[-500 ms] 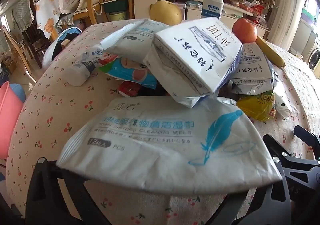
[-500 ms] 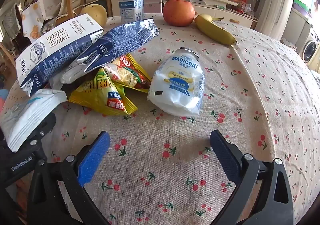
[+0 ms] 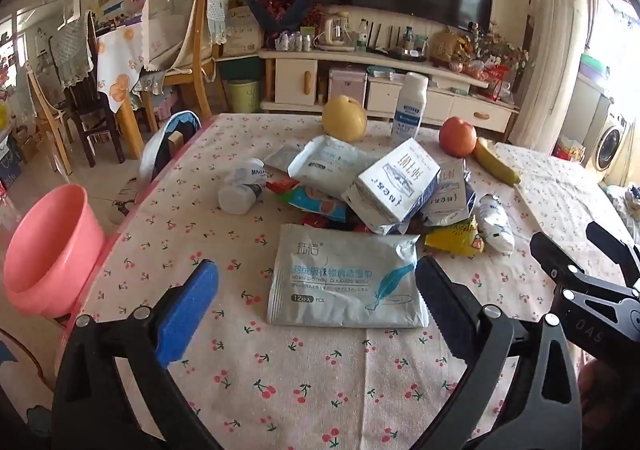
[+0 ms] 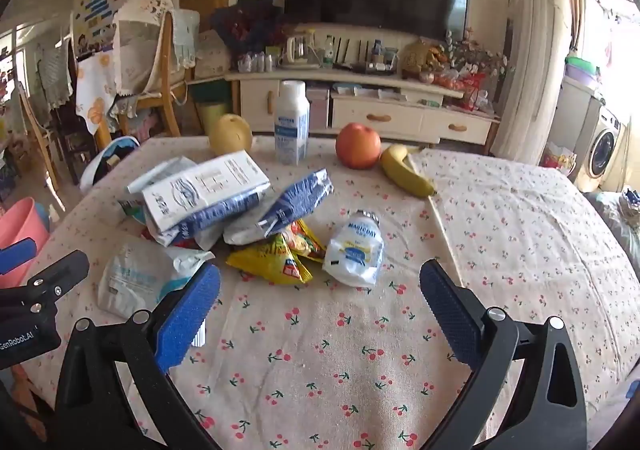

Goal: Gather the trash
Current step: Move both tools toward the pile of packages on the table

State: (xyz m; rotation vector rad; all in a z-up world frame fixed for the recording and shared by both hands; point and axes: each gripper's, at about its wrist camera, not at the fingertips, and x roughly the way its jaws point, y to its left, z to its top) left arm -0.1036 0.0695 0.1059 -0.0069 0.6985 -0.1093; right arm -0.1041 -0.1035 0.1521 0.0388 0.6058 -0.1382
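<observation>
Bare cherry-print tablecloth (image 4: pixel 500 234) is seen to the right of the trash heap, and the table's left edge is bordered by a round pink plastic basin (image 3: pixel 52 250). Both the left gripper (image 3: pixel 316 290) and the right gripper (image 4: pixel 320 302) are held wide apart over the cloth with nothing between the blue ribbed pads. A flat foil wipes packet (image 3: pixel 344 282) is laid nearest; behind it two crumpled milk cartons (image 3: pixel 396 186), one yellow wrapper (image 4: pixel 276 262) and two squashed plastic bottles (image 4: pixel 356 250) are piled.

— What lies ahead of the right gripper (image 4: pixel 320 302)?
— Its jaws gape over bare worktop (image 4: pixel 500 234); a crushed white bottle (image 4: pixel 354 252) (lying down) touches the yellow wrapper (image 4: pixel 270 262).
</observation>
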